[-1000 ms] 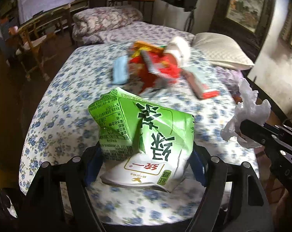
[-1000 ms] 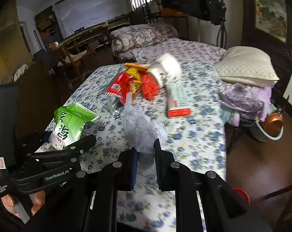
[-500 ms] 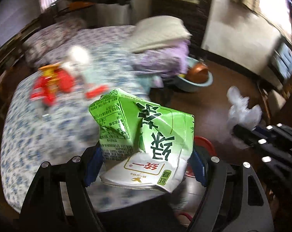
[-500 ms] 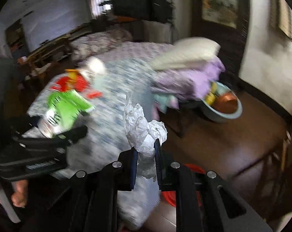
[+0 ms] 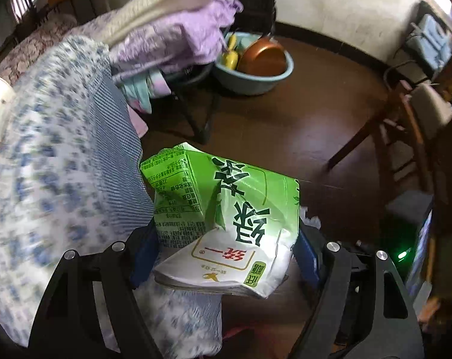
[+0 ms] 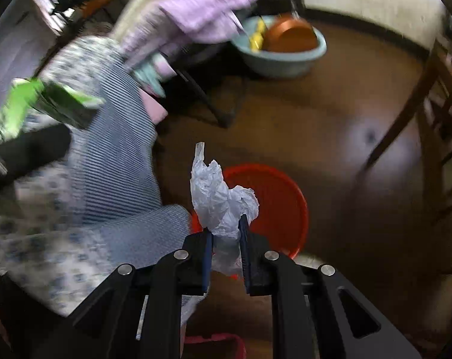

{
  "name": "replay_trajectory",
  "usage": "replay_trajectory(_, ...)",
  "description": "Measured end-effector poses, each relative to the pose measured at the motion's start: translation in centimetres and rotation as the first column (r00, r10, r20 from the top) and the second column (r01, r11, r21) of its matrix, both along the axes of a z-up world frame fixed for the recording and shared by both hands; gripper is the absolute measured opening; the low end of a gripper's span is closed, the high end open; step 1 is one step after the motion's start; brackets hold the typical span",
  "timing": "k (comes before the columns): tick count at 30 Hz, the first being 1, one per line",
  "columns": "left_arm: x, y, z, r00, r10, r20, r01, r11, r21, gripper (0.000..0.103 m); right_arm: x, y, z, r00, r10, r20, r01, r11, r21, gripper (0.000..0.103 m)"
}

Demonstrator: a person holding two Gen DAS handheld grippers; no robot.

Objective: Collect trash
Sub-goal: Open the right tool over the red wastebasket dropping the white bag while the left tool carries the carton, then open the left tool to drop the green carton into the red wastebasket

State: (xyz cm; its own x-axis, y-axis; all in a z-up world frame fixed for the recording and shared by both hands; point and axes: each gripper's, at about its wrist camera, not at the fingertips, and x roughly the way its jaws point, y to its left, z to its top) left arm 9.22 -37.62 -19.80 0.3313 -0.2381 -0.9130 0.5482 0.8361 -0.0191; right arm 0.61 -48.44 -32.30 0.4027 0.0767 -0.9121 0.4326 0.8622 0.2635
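The crumpled white plastic wrapper (image 6: 223, 200) is pinched between the nearly closed jaws of the right gripper (image 6: 226, 248), hanging over the near rim of the red bin (image 6: 279, 197) on the floor. The crushed green tea carton (image 5: 226, 218) sits clamped across the wide-set jaws of the left gripper (image 5: 226, 257), beside the corner of the floral-sheeted bed (image 5: 61, 164); that view does not show the bin. The wrapper is light and may cling to a pad or drift outside the rim when let go. The carton, gripped on dented sides, could slip or fall short if released before it is over the bin.
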Motion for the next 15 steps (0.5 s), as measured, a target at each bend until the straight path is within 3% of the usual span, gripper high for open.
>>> replay_trajectory(7, 1.6, -1.2, -5.0, 0.999, -0.009, -0.048, 0.01, 1.0, 0.007, 0.075, 1.2, -1.2, -6.0, 0.995, -0.057, -0.076, 0.063, 0.996, 0.067, 0.021)
replay_trajectory(8, 1.7, -1.3, -5.5, 0.998, -0.014, -0.059, 0.014, 1.0, 0.007, 0.075, 1.4, -1.0, -6.3, 0.996, -0.052, -0.078, 0.057, 0.997, 0.06, 0.025)
replay_trajectory(11, 2.1, -1.3, -7.1, 0.996, -0.017, -0.089, 0.019, 1.0, 0.018, 0.075, 1.9, -0.7, -6.7, 0.996, -0.045, -0.082, 0.047, 0.998, 0.029, 0.055)
replay_trajectory(15, 2.4, -1.5, -8.1, 0.994, -0.009, -0.11, 0.012, 1.0, 0.028, 0.075, 1.8, -0.7, -7.0, 0.993, -0.045, -0.106, 0.044, 0.999, -0.011, 0.057)
